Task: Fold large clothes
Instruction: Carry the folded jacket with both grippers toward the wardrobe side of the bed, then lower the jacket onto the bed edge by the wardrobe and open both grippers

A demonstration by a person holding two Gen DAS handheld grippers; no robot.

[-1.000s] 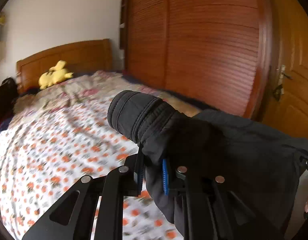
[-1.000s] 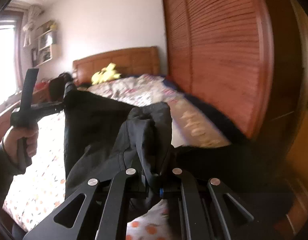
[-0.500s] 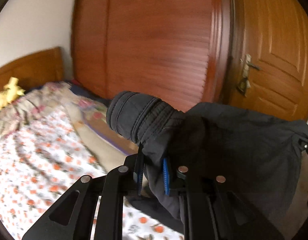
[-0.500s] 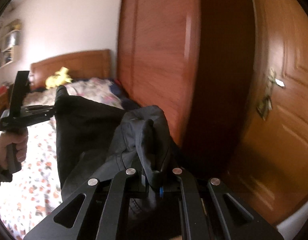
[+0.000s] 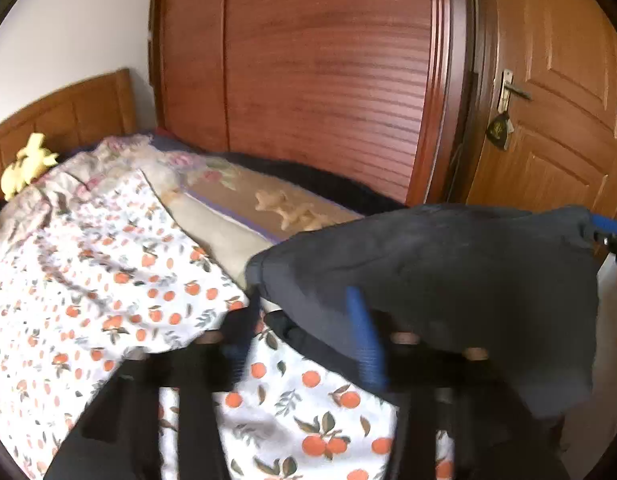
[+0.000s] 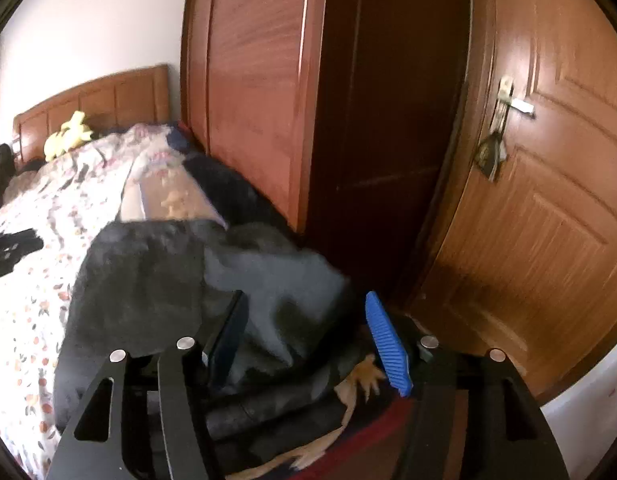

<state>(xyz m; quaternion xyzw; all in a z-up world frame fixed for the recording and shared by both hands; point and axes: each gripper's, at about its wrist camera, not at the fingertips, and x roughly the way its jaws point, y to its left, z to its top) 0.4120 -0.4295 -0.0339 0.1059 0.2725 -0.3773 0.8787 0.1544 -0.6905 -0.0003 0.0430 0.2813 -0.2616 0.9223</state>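
Note:
A large black jacket (image 5: 448,280) drops over the near right corner of the bed, blurred by motion. My left gripper (image 5: 304,320) is open, its blue-padded fingers (image 5: 364,340) spread wide; the jacket drapes over the right one. In the right wrist view the jacket (image 6: 180,280) lies heaped just ahead. My right gripper (image 6: 308,332) is open too, with cloth lying between the spread fingers (image 6: 388,344) but not pinched. The left gripper's tip (image 6: 12,248) shows at the far left there.
The bed has an orange-print sheet (image 5: 108,280) and a rumpled quilt (image 5: 236,200). A yellow plush toy (image 5: 26,164) sits by the wooden headboard (image 6: 92,100). A slatted wardrobe (image 5: 328,72) and a door (image 6: 548,200) stand close on the right.
Both grippers opened and let go of the jacket. It fell from its raised, stretched position onto the bed corner. Both views swung right and lower.

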